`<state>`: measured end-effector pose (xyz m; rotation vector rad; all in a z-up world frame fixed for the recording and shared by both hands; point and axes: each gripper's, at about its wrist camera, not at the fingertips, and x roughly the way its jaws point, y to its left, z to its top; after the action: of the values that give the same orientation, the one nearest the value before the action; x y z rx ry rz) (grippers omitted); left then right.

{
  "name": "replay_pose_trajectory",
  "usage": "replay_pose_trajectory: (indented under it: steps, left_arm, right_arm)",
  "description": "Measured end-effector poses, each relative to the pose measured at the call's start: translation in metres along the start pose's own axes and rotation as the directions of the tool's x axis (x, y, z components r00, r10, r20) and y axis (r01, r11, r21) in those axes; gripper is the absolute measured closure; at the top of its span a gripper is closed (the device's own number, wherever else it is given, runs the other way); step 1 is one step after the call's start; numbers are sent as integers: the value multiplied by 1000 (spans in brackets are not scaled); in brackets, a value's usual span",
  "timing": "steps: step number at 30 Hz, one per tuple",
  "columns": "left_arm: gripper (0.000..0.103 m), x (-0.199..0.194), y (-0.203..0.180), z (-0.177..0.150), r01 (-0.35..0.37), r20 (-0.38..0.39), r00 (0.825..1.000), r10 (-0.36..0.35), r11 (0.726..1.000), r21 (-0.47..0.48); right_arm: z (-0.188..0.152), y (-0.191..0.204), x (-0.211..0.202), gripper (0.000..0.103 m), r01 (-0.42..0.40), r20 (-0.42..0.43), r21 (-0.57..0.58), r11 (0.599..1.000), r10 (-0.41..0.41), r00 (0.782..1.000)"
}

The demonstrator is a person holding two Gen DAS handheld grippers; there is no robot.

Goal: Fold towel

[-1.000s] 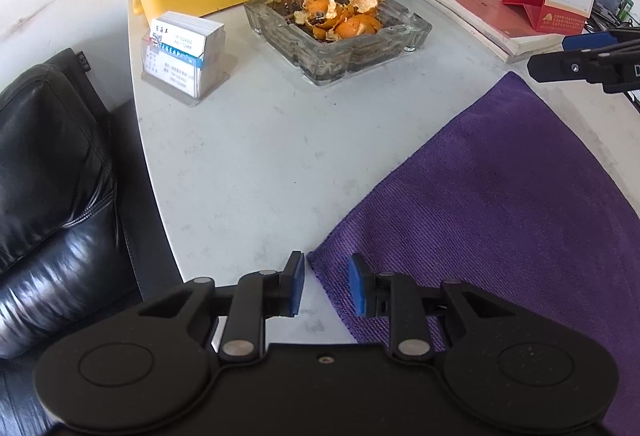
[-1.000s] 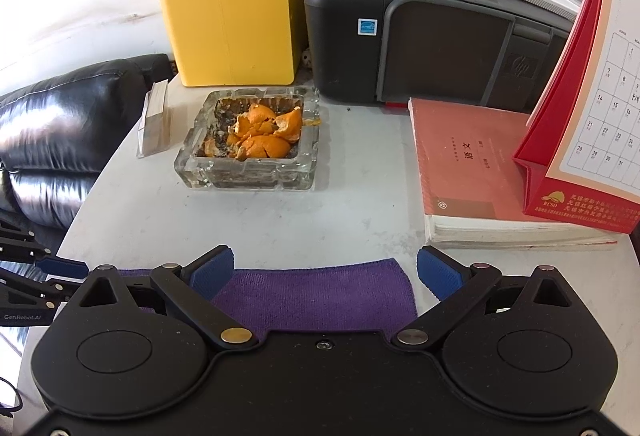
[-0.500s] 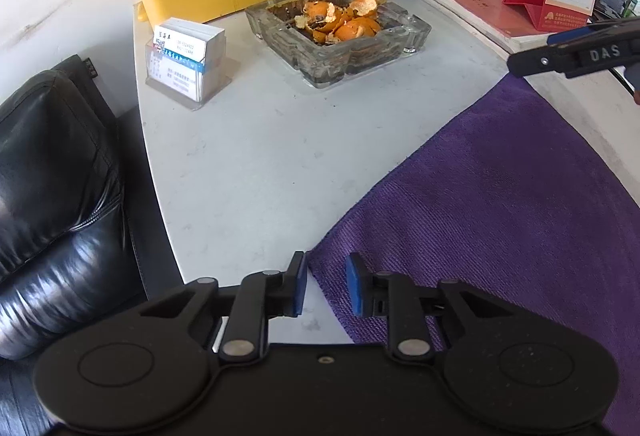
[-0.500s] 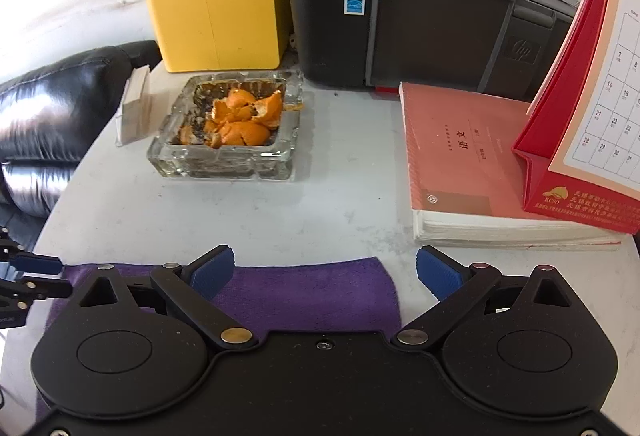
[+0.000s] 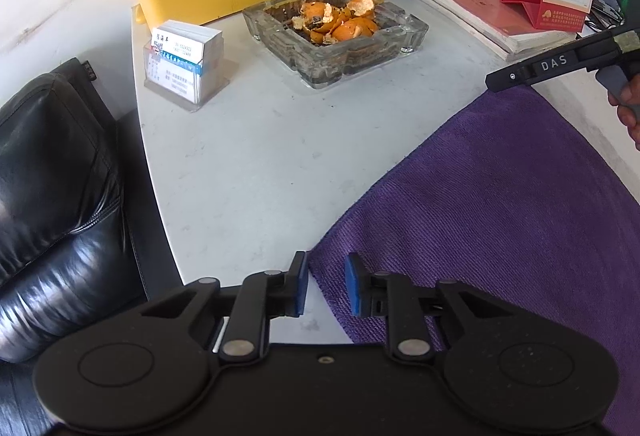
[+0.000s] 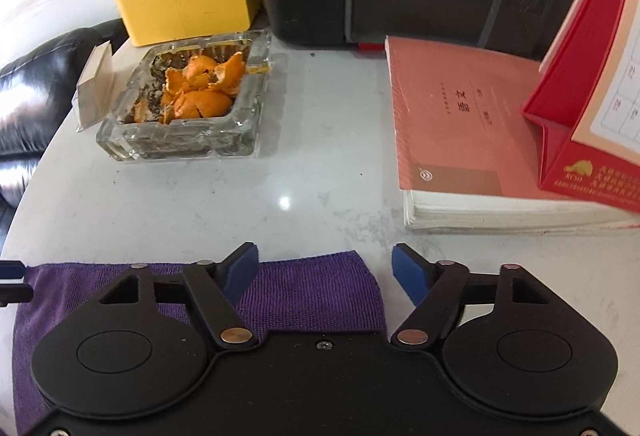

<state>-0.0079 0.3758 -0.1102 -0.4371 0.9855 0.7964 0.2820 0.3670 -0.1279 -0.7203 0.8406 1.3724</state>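
1. The purple towel lies flat on the pale table, its corners just ahead of both grippers. It looks light, soft and limp, so I judge it will drape and sag once lifted; the corners are the sensible places to take hold.
2. The left gripper sits with its blue pads a narrow gap apart, straddling the towel's near corner, not visibly pinching it.
3. The right gripper has just been closing. Its jaws are apart, with the far corner of the towel lying between them, not yet pinched.
4. The cloth is ribbed, matte microfibre with a stitched hem, and should offer good grip to the pads.
5. Beyond both grippers stands a heavy glass ashtray of orange peel; ahead-right of the right gripper lies a pink-covered book.
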Motion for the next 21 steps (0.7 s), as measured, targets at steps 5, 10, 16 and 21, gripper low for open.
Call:
replay_pose_trajectory:
  steps: [5, 10, 16, 21]
  left_arm:
    - [84, 0, 0, 0, -1, 3, 1000, 1, 1000, 3]
    - [84, 0, -1, 0, -5, 7, 1000, 5, 1000, 12]
    - [84, -1, -3, -1, -15, 16, 1000, 15, 1000, 23]
    - [84, -1, -4, -2, -21, 19, 1000, 20, 999, 31]
  right_arm:
    - [1, -6, 4, 45, -8, -10, 18, 1000, 8, 1000]
    - [3, -9, 3, 53, -1, -29, -6, 1000, 1, 1000]
    - [8, -4, 5, 61, 2, -64, -26, 1000, -4, 998]
    - [15, 1, 7, 68, 3, -114, -34, 999, -7, 993]
